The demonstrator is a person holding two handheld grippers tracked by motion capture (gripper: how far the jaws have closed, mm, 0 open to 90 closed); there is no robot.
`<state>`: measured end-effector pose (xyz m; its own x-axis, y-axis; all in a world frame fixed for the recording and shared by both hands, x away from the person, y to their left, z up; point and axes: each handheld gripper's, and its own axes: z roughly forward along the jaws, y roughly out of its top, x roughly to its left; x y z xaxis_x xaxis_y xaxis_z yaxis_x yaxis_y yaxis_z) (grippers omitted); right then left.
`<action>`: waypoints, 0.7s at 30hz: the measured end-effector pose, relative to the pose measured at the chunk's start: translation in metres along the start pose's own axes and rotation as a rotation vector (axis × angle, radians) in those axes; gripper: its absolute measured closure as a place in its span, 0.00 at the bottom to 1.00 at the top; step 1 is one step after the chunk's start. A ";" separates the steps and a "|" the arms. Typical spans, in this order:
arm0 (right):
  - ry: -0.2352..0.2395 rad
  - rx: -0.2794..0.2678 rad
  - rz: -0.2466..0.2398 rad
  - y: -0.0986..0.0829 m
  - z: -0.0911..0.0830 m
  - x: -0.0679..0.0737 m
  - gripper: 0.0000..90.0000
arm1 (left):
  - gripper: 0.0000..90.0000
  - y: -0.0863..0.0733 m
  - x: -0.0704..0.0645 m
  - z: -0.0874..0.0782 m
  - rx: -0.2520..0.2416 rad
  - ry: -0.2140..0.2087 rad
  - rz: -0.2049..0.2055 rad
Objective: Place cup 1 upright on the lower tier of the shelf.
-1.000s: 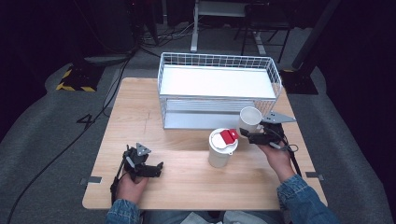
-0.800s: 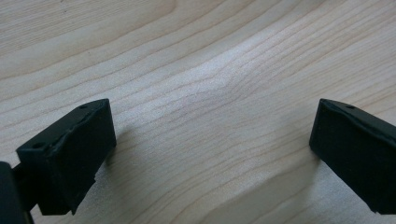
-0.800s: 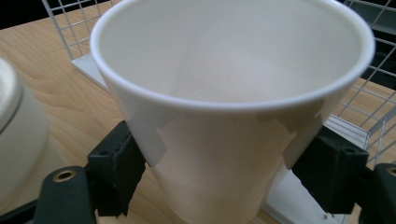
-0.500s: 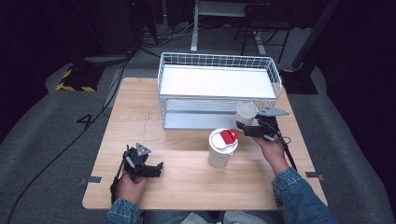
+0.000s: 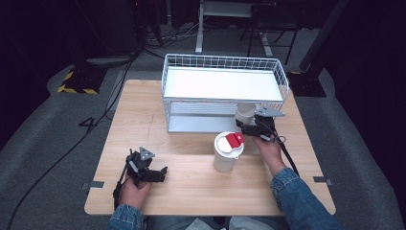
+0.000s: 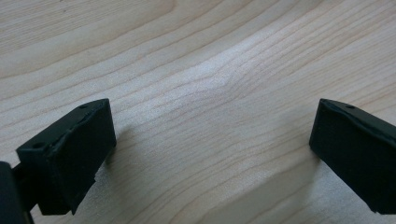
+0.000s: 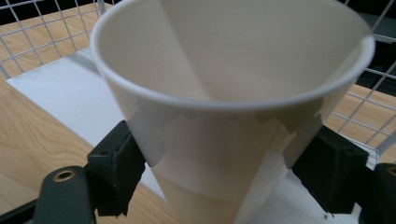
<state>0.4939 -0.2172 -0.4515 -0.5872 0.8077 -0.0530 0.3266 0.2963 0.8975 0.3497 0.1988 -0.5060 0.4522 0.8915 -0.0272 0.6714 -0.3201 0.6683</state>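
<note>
My wooden table (image 5: 191,143) carries a white wire rack (image 5: 222,93). My right gripper (image 5: 249,128) reaches toward its lower shelf, jaws clamped around an empty paper cup (image 7: 233,107), upright beside a lidded cup (image 5: 227,151). My left gripper (image 5: 155,173) rests near the front edge, jaws spread wide over bare wood.

Two white cups are seen: one open paper cup (image 5: 245,114) beside one wire basket (image 5: 223,91), one lidded cup (image 5: 226,151) before it. Two grippers are counted.
</note>
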 end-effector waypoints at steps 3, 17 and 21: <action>-0.005 -0.011 -0.004 0.000 0.004 0.000 0.26 | 0.01 0.000 0.000 0.000 0.001 0.000 0.000; -0.056 -0.046 0.015 -0.004 0.026 0.000 0.26 | 0.01 0.000 0.000 0.000 0.000 0.000 0.000; -0.056 -0.038 0.010 -0.005 0.027 0.001 0.26 | 0.01 0.000 0.000 0.000 0.001 0.001 0.001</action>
<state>0.5118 -0.2039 -0.4676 -0.5408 0.8385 -0.0672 0.3032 0.2688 0.9142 0.3497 0.1989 -0.5060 0.4525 0.8914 -0.0262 0.6714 -0.3211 0.6679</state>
